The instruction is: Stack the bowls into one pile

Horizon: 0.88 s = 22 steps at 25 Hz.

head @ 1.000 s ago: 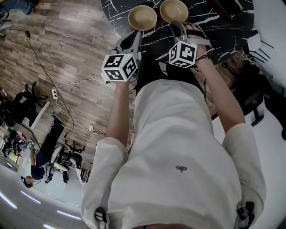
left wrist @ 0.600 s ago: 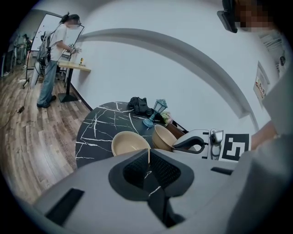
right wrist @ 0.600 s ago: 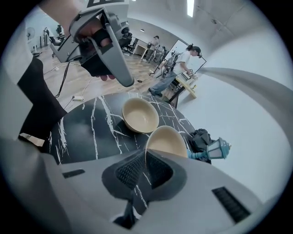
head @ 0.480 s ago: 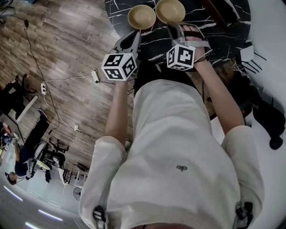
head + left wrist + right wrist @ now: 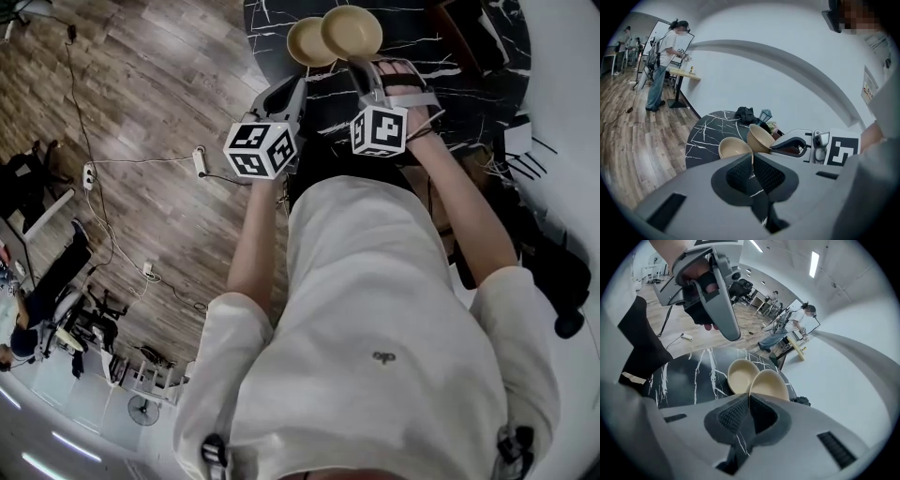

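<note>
Two beige bowls are over the black marble table (image 5: 469,37). One bowl (image 5: 306,44) (image 5: 731,147) (image 5: 739,373) rests flat on it. The other bowl (image 5: 352,30) (image 5: 760,137) (image 5: 771,385) is raised and tilted, and its edge overlaps the flat one. My right gripper (image 5: 359,62) (image 5: 749,397) (image 5: 774,146) pinches the raised bowl's near rim; its jaws are opening slightly with the rim still between the pads. My left gripper (image 5: 302,82) (image 5: 752,157) (image 5: 735,337) is shut on nothing and hovers just short of the flat bowl.
A dark bag (image 5: 746,114) and a small lantern (image 5: 765,115) sit at the table's far side by the white wall. Wood floor with cables and a power strip (image 5: 199,161) lies to the left. People stand at desks in the distance (image 5: 665,61).
The right gripper has lifted and rolled its bowl, carrying it left until it overlaps the flat bowl. The left gripper has risen a little and stays shut.
</note>
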Available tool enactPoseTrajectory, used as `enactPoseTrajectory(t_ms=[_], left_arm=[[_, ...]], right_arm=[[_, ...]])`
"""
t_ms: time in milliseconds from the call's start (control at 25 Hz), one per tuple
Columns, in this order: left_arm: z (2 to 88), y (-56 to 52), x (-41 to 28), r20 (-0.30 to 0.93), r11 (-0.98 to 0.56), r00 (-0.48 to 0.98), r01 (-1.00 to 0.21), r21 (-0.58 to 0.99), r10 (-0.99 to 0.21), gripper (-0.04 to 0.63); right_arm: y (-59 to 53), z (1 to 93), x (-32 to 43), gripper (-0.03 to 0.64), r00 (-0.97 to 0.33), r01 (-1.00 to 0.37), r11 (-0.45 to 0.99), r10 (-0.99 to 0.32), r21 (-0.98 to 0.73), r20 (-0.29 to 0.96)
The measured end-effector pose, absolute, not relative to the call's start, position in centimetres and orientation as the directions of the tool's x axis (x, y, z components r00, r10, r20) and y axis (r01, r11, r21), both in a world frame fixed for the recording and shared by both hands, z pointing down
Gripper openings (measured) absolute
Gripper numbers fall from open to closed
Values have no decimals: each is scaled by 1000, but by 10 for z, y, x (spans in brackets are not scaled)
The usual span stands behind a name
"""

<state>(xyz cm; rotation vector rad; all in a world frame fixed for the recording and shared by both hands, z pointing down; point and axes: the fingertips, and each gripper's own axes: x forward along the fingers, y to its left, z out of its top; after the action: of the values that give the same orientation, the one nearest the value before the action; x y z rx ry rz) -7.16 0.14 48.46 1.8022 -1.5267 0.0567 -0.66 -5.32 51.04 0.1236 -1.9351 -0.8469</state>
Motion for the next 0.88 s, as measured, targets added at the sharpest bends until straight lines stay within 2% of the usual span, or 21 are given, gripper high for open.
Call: enactPoseTrajectory(t_ms=[880], left_arm=[[490, 43, -84, 505, 132, 173, -849, 511, -845, 12]], right_arm=[[-23, 535, -42, 31, -550, 445, 672, -316, 592, 773]])
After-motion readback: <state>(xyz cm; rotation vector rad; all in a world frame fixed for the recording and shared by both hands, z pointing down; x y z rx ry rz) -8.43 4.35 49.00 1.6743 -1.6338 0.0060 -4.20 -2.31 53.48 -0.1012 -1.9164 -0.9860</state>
